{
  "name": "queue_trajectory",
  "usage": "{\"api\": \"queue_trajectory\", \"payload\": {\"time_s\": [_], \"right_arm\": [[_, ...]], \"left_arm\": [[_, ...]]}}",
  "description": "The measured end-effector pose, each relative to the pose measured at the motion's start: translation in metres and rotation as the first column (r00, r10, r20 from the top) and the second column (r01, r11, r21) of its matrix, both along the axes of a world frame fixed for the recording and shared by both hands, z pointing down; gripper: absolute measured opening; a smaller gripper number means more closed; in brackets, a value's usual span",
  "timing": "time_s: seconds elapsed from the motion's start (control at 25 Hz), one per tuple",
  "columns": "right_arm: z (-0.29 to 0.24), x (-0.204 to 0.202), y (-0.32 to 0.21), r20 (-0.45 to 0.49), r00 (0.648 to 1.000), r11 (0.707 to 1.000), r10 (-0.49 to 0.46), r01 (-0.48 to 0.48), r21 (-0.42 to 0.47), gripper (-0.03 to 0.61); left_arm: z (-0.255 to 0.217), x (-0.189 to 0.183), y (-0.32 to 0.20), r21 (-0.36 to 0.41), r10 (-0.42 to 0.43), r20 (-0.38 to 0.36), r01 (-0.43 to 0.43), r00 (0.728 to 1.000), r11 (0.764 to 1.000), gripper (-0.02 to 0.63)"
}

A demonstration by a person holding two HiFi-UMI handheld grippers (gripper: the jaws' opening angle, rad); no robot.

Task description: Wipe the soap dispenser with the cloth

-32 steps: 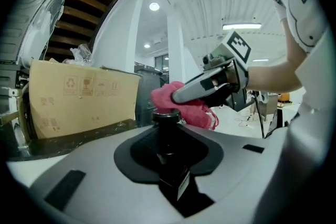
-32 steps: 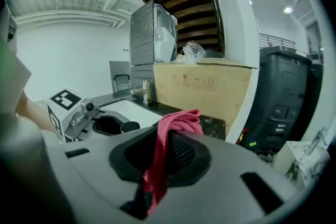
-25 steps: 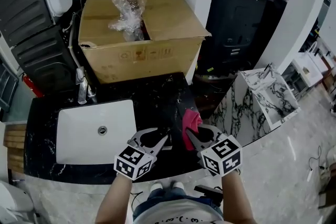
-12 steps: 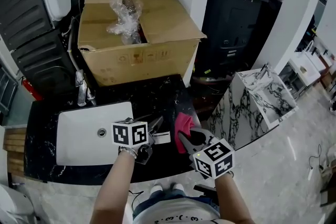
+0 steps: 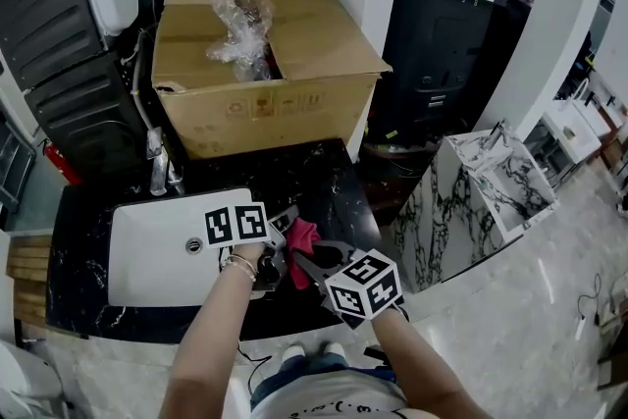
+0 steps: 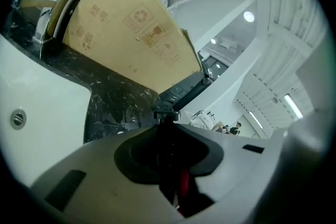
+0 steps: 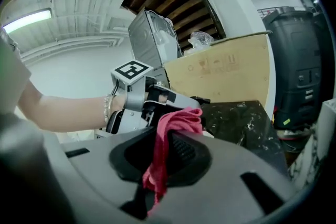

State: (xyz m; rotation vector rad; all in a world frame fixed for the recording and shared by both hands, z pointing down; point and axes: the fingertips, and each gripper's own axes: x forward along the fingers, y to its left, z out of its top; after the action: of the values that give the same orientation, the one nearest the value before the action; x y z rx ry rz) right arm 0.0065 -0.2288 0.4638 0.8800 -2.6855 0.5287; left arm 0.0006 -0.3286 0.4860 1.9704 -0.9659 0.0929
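Right gripper view showed right gripper [image 7: 165, 136] pinching the cloth [image 7: 181, 119], left gripper [image 7: 168, 98] just ahead clamping the soap dispenser [image 6: 169, 147]; wiping seemed about to start, next needing rubbing contact.

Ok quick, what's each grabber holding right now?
Left gripper: closed on the black soap dispenser.
Right gripper: closed on the pink cloth.

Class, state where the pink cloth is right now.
Head view, centre: pink cloth clamped in the right gripper, beside the left gripper, right of the white sink.
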Motion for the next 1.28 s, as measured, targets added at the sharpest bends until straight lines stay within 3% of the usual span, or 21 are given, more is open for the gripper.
{"api": "queue_trajectory", "payload": {"time_s": [0.36,0.72,0.88,1.0,1.08,1.16,1.28], "right_arm": [[0.020,0.007,-0.013,-0.025,0.998,0.988,0.060,-0.063,-0.139,0.049],[0.049,0.028,0.013,-0.130,0.991,0.964,-0.008,-0.027,-0.264,0.049],[0.033,0.035,0.013,-0.019,1.000,0.963,0.021,-0.025,-0.270,0.049],[0.001,0.052,-0.010,0.133,0.982,0.964,0.132,-0.095,-0.249,0.049],[-0.013,0.061,-0.029,0.187,0.964,0.960,0.190,-0.143,-0.239,0.049],[-0.017,0.060,-0.040,0.192,0.961,0.961,0.200,-0.154,-0.231,0.049],[-0.005,0.046,-0.043,0.127,0.977,0.966,0.170,-0.140,-0.217,0.049]], "left_arm": [[0.002,0.006,-0.003,0.002,0.017,0.036,-0.017,0.999,1.000,0.097],[0.002,0.008,-0.004,0.026,0.021,0.047,-0.022,0.999,0.999,0.097],[0.002,0.007,-0.003,0.038,0.017,0.051,-0.019,0.999,0.999,0.098],[0.001,0.008,-0.002,0.056,0.018,0.062,-0.021,0.998,0.998,0.098],[-0.001,0.009,-0.001,0.067,0.016,0.071,-0.021,0.997,0.998,0.098],[-0.001,0.009,0.000,0.072,0.015,0.082,-0.021,0.997,0.997,0.098],[-0.002,0.009,0.002,0.078,0.013,0.095,-0.020,0.995,0.997,0.098]]}}
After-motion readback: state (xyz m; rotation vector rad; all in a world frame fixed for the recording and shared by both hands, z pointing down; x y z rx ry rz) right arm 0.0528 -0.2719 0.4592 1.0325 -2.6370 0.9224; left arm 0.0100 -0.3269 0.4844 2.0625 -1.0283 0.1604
